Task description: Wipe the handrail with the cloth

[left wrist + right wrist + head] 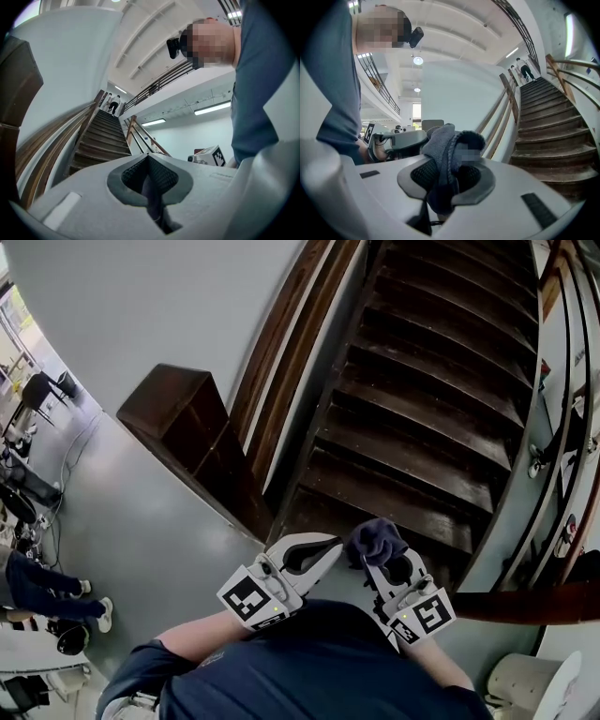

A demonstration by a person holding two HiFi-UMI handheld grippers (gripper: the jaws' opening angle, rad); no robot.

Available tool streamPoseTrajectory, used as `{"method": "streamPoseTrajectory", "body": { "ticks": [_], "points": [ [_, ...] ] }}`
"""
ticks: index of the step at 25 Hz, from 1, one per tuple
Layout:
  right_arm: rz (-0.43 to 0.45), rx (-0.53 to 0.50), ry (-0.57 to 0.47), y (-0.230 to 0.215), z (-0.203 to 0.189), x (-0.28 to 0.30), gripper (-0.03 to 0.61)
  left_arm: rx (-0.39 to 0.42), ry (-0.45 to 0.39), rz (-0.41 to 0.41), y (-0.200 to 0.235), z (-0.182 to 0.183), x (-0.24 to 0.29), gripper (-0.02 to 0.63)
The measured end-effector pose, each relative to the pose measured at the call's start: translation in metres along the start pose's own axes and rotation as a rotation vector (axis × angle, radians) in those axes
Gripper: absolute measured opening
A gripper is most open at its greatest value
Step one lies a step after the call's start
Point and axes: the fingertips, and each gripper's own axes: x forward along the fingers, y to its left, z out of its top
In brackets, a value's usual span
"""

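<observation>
My right gripper (386,557) is shut on a dark blue cloth (375,539), which bunches up above its jaws at the foot of the stairs. In the right gripper view the cloth (446,140) hangs down between the pads of that gripper (444,174). My left gripper (314,554) sits just left of it, shut with nothing in it; its jaws (149,159) meet in the left gripper view. A dark wooden handrail (530,603) ends close to the right of the right gripper. Another handrail (279,343) runs up the left wall.
Dark wooden stairs (422,418) rise straight ahead. A brown wooden box (192,423) stands against the wall on the left. Two people (524,70) are near the top of the stairs. A seated person's legs (42,587) show at far left, a white chair (534,681) at bottom right.
</observation>
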Motion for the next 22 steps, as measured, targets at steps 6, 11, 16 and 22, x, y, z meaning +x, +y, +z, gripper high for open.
{"method": "streamPoseTrajectory", "body": {
  "ticks": [6, 11, 16, 22],
  "points": [
    [-0.065, -0.017, 0.029, 0.010, -0.002, 0.024, 0.097, -0.020, 0.000, 0.018, 0.036, 0.004, -0.034, 0.003],
    [-0.145, -0.036, 0.035, 0.013, -0.005, 0.041, 0.097, -0.032, -0.010, -0.008, 0.063, 0.002, -0.049, 0.003],
    [-0.179, -0.052, 0.041, 0.002, 0.000, 0.047, 0.096, -0.041, -0.027, -0.027, 0.077, 0.005, -0.039, 0.003],
    [-0.162, -0.039, 0.032, -0.029, 0.000, 0.067, 0.096, -0.036, -0.030, -0.027, 0.098, 0.006, -0.007, 0.005]
  ]
}}
